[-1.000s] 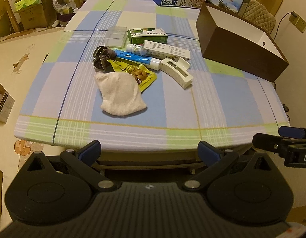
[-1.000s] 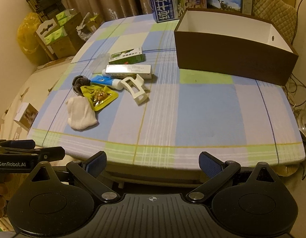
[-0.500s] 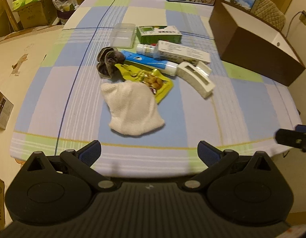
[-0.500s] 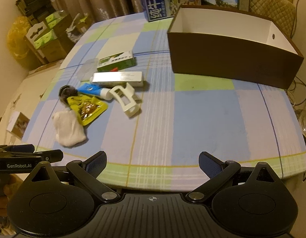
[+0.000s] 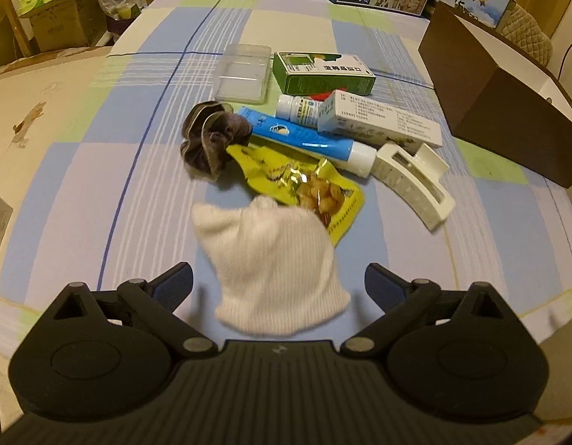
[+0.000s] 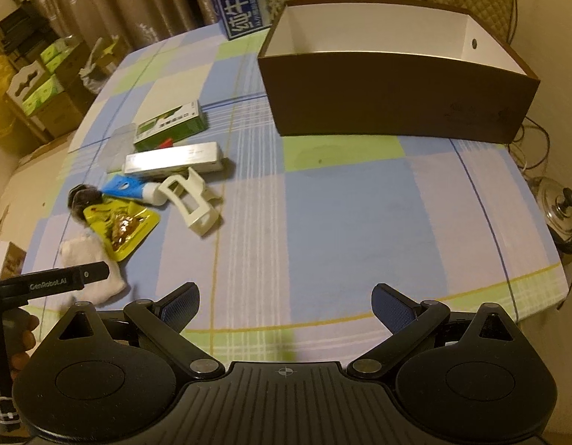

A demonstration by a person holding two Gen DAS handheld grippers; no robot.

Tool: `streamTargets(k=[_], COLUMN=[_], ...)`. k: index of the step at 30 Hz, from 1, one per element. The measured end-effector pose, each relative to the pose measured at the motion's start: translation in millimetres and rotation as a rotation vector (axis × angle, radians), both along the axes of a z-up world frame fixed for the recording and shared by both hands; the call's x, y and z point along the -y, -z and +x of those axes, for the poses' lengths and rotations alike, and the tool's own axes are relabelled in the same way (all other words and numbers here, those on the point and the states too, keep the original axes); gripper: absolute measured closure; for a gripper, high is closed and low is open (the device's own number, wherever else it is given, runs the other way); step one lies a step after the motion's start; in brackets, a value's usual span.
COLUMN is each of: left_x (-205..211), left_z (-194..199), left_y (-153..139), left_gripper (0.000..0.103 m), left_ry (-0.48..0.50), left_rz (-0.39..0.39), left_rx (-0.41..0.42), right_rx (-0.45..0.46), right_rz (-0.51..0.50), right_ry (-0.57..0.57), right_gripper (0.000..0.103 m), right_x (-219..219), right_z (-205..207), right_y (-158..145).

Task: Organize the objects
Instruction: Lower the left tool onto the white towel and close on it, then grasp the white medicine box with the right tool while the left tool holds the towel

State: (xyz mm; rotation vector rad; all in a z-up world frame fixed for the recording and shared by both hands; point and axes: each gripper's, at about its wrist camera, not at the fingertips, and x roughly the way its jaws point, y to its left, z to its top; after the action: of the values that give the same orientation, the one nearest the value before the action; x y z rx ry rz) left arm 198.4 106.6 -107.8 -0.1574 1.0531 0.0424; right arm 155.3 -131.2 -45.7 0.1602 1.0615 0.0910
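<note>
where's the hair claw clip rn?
The white hair claw clip lies on the tablecloth at the right end of the clutter in the left wrist view, against the blue tube's white cap, apart from the brown box.

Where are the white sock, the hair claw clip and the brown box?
white sock [image 5: 275, 263], left wrist view, middle of the knit fabric.
hair claw clip [image 5: 412, 181], left wrist view, on its white body.
brown box [image 6: 393, 96], right wrist view, on the near outer wall.

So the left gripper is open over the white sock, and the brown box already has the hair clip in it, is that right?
Not quite. The left gripper is open over the white sock, but the hair clip lies on the tablecloth; the right wrist view shows the brown box holding nothing visible.
</note>
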Motion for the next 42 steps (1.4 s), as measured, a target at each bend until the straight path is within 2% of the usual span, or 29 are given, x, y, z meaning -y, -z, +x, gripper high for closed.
streamTargets(k=[8,10,14,17,19,23,28,32,37,42], left_x=[-7,-9,-11,-13,-15,-21,-32,-44,-66,-87], left_z=[18,20,22,22,21,14,6,-1,-10,-22], left_y=[12,15,17,16,14,6,-11,-25,-35,-39], left_gripper=[0.013,0.019,0.023,0.034,0.046,0.052,0.053,0.053,0.053,0.053], left_ry=[0.01,0.014,0.027,0.044,0.054,0.068,0.052,0.003,-0.113,-0.261], left_rz=[-0.006,-0.009,-0.024,-0.026,-0.034,-0.029,-0.037,-0.04,-0.037,-0.03], left_rx=[0.001,-0.005,-0.011,-0.008,-0.007,0.01,0.044,0.07,0.094,0.096], right_rx=[0.011,0.016,0.03,0.045,0.064,0.128,0.23,0.305,0.369,0.365], right_rz=[0.002,0.001,0.001,-0.001,0.0,-0.021,-0.089,-0.146,-0.231,-0.284], right_ry=[-0.003,-0.01,-0.03,-0.046,-0.061,-0.12,-0.269,-0.432,-0.653,-0.84], right_gripper=[0.006,0.006,0.006,0.006,0.006,0.007,0.017,0.026,0.034,0.04], right_x=[-10,-15,-26,-32,-36,-45,-64,-83,-112,-131], right_z=[15,19,28,34,37,44,58,74,97,125], right_y=[4,5,7,10,12,13,14,20,37,58])
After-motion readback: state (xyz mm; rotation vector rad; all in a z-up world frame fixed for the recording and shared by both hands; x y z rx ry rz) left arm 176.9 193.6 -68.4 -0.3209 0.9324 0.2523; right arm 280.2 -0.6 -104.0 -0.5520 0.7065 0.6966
